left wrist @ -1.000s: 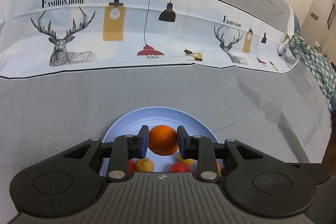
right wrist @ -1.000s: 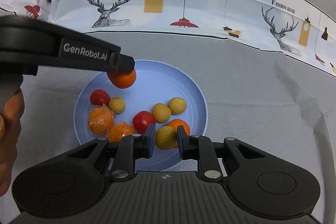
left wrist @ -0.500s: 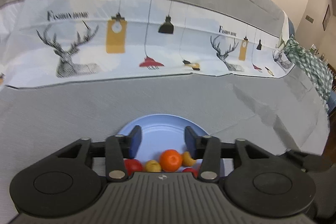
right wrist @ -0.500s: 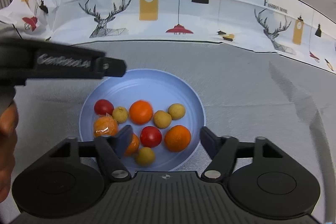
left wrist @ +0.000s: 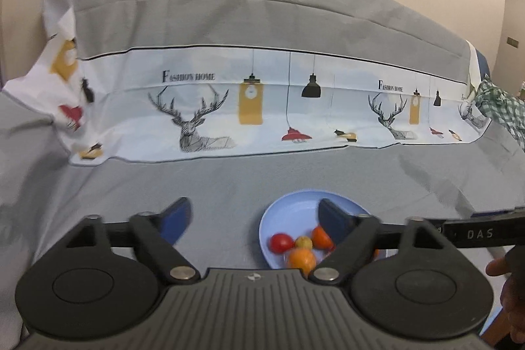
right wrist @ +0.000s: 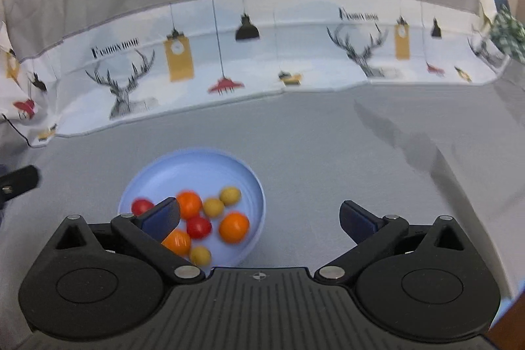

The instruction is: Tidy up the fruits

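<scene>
Plate: we count one light blue plate (right wrist: 197, 166) on the grey sheet (right wrist: 311, 159), holding all the fruit we can see.
Oranges: we count three in the right wrist view, one (right wrist: 189, 204) near the middle, one (right wrist: 233, 227) to its right, one (right wrist: 177, 241) half behind a finger.
Red fruits: we count two, one (right wrist: 141, 206) at the plate's left, one (right wrist: 199, 226) in the centre.
Yellow-green fruits: we count three small round ones (right wrist: 229, 195), (right wrist: 213, 207), (right wrist: 200, 255).
Left gripper (left wrist: 254, 215): we see its jaws spread and opening, with only sheet and the plate's edge between them.
Right gripper (right wrist: 259, 215): we see its jaws spread wide and opening, gripping no fruit.
Writing: we read "FASHION HOME" twice on the printed band (left wrist: 262, 107); "DAS" shows on a black bar (left wrist: 479, 233) at the right.
Deer prints: we count two in each view.
</scene>
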